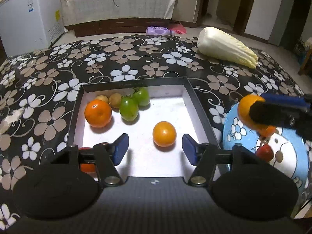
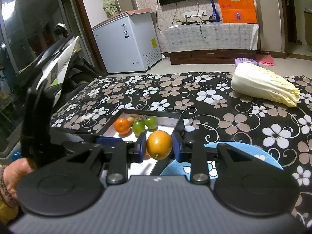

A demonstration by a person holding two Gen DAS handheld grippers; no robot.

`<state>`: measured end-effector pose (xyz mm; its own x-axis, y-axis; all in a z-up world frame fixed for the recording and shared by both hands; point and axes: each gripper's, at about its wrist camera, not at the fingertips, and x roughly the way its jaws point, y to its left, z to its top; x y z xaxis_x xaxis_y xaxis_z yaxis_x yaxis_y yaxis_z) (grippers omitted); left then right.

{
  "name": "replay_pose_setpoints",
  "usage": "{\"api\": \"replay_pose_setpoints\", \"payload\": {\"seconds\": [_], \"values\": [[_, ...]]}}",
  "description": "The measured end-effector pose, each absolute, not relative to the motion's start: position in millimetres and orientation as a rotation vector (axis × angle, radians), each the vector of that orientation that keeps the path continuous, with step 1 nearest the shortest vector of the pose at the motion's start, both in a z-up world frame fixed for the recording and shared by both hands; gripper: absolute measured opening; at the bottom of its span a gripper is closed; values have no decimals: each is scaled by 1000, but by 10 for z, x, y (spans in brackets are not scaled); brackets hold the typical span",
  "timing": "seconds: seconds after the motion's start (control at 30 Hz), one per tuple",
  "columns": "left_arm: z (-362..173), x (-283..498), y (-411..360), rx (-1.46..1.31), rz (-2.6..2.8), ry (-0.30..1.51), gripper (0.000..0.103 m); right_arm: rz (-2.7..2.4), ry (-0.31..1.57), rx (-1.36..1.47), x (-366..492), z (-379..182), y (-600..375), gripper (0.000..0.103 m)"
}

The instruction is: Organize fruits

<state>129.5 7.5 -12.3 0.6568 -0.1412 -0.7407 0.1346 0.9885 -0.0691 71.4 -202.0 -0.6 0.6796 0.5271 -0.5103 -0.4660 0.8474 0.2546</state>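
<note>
A black-rimmed box (image 1: 75,107) with a white floor holds a large orange (image 1: 98,113), two green tomatoes (image 1: 129,108), two small brownish fruits (image 1: 115,99) and a smaller orange (image 1: 164,134). My left gripper (image 1: 155,149) is open and empty, low over the box's near end. My right gripper (image 2: 159,145) is shut on an orange (image 2: 159,144), held above the box's right edge beside the blue flowered plate (image 2: 265,159). In the left wrist view that held orange (image 1: 246,107) hangs over the plate (image 1: 232,124), where a small red fruit (image 1: 264,152) lies.
A napa cabbage (image 1: 226,47) lies at the table's far right on the black flowered cloth (image 1: 136,58). An orange fruit (image 1: 87,167) lies in the box's near left corner, behind my left finger. A white freezer (image 2: 126,44) and a TV cabinet stand beyond the table.
</note>
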Motion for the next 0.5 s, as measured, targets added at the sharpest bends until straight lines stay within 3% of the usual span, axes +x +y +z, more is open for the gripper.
{"api": "replay_pose_setpoints", "payload": {"seconds": [0.23,0.4,0.5], "values": [[-247,1441,-52,25,-140,859,63,567,602,111,709,8,-2006,32],[-307,1498,-155,45,-132,868,35,565,608,111,713,0,-2031,32],[-305,1499,-159,44,-115,867,35,565,608,114,706,8,-2053,32]]}}
